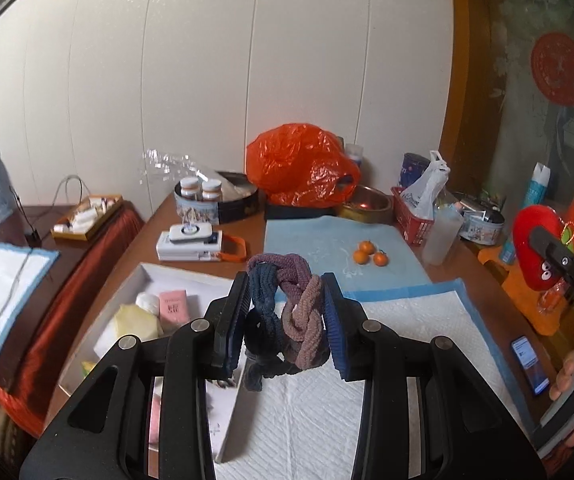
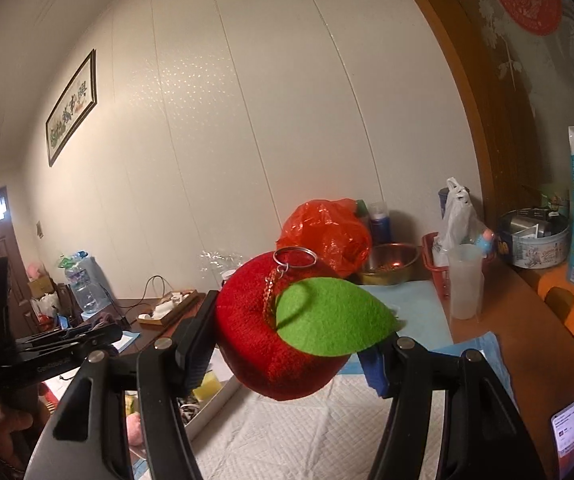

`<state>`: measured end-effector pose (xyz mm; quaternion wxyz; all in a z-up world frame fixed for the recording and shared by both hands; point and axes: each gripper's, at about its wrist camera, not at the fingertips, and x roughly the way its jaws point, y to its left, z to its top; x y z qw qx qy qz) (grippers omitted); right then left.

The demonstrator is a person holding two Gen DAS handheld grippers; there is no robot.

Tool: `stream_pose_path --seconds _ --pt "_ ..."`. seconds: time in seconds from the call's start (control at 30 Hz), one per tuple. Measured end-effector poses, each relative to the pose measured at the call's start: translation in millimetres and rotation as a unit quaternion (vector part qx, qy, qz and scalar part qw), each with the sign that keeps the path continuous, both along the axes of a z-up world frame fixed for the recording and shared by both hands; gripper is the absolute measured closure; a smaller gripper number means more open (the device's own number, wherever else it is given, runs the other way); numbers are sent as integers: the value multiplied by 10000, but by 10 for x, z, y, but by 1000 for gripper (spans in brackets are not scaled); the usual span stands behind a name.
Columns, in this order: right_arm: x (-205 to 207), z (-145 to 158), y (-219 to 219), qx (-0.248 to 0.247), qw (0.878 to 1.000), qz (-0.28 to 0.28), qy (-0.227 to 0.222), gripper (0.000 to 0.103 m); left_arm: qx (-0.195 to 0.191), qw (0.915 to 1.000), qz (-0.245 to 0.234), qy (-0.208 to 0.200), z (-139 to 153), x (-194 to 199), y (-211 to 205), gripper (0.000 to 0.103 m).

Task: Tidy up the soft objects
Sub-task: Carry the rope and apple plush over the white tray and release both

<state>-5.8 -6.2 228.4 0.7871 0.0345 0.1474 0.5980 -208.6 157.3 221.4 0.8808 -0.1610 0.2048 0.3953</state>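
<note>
My left gripper (image 1: 285,312): my fingers are clamped on a braided hair band (image 1: 287,300), one pad on each side, holding it up above the surface.
Hair band: thick twisted strands in navy, mauve and dusty pink; its lower loop hangs down between my fingers.
My right gripper (image 2: 287,344): my fingers are pressed on a red plush apple (image 2: 255,340), raised clear of the surface; from the left wrist view it shows at the far right edge with two small eyes on it.
Plush apple: a green felt leaf (image 2: 331,320) lies across its top, with a gold chain and a metal key ring (image 2: 295,258) at the stem.
Below me: a white quilted pad (image 1: 307,420) with a blue border covers the wooden surface (image 1: 483,280).
To my left: an open white box (image 1: 191,276) holding a pink carton, a pale yellow item and a white ball.
Further on: three small oranges (image 1: 369,254) on a light blue mat (image 1: 311,240).
Farthest: an orange plastic bag (image 1: 299,164) by the wall.
</note>
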Motion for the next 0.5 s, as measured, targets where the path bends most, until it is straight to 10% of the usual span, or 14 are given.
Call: stream_pose_path --seconds 0.5 --pt "-224 -85 178 -102 9995 279 135 40 -179 9997 125 -50 -118 -234 156 68"
